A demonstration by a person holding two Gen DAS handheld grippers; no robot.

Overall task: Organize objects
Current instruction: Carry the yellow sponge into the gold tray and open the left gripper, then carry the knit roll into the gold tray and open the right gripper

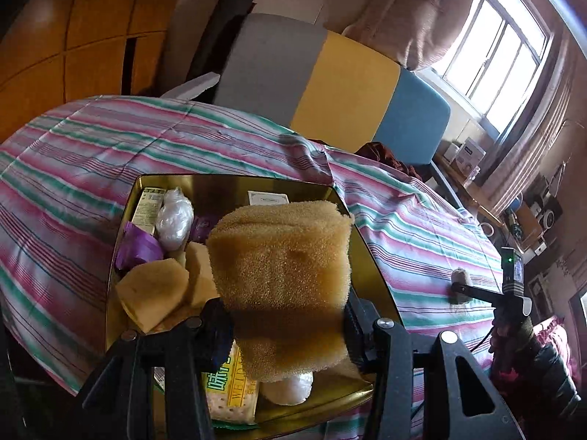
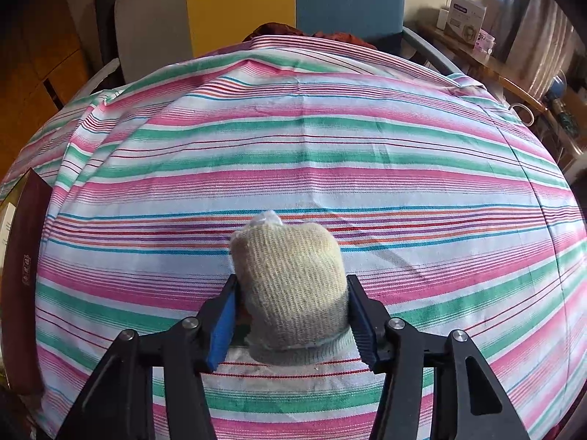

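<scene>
My left gripper (image 1: pixel 284 300) is shut on a big yellow-brown sponge (image 1: pixel 282 256) and holds it over an open gold tin (image 1: pixel 234 178) on the striped bedspread (image 1: pixel 110 139). In the tin lie a purple ribbon (image 1: pixel 137 247), a white wrapped roll (image 1: pixel 174 220), pale sponge pieces (image 1: pixel 154 293), a cracker packet (image 1: pixel 229 396) and a white ball (image 1: pixel 290 390). My right gripper (image 2: pixel 291 282) points down at the bedspread (image 2: pixel 293 146), its blue pads pressing both sides of a beige knitted bandage roll (image 2: pixel 290 278). The left wrist view shows that roll (image 1: pixel 458 278) far right of the tin.
A grey, yellow and blue headboard (image 1: pixel 348 84) stands behind the bed. A window (image 1: pixel 499 44) and a side shelf with boxes (image 2: pixel 466 18) are at the right, a wooden wardrobe (image 1: pixel 73 36) at the left. The tin's dark red wall (image 2: pixel 25 242) shows at the left edge.
</scene>
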